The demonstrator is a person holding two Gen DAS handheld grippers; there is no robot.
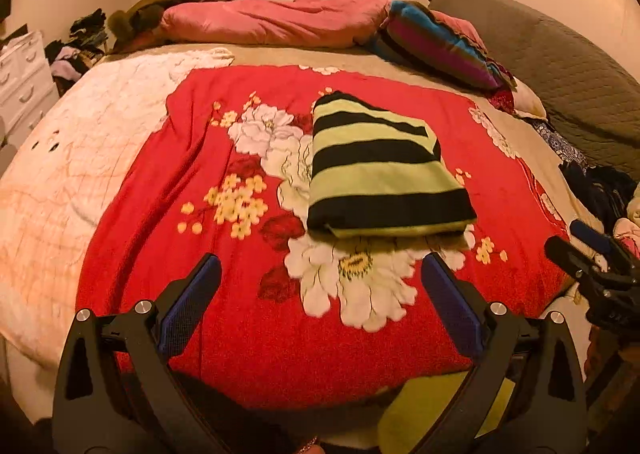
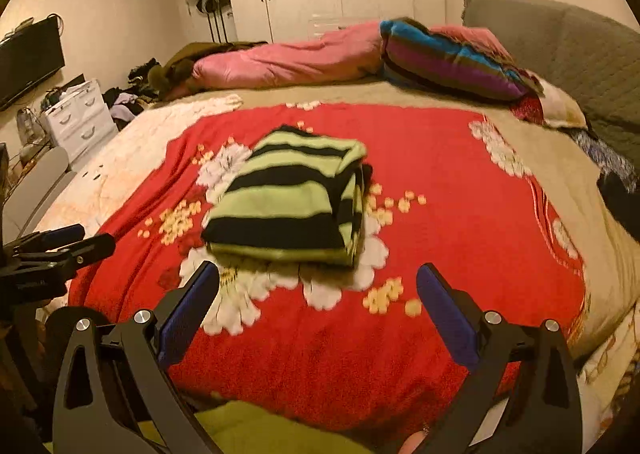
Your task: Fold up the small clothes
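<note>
Right now I see my left gripper [image 1: 320, 274] and right gripper [image 2: 318, 282], jaws spread and empty, near the folded striped garment [image 1: 380, 169] mid-blanket [image 1: 160, 254].

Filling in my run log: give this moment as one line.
striped garment: folded, on red floral blanket | left hand-held gripper: open, empty | right hand-held gripper: open, empty

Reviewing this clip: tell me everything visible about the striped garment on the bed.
The striped garment has wide black and light green bands and looks like soft knit. It is folded into a compact, layered rectangle, with stacked edges showing on its right side in the right wrist view. It lies flat on the red floral blanket. Both claws are open, short of it, touching nothing.
</note>
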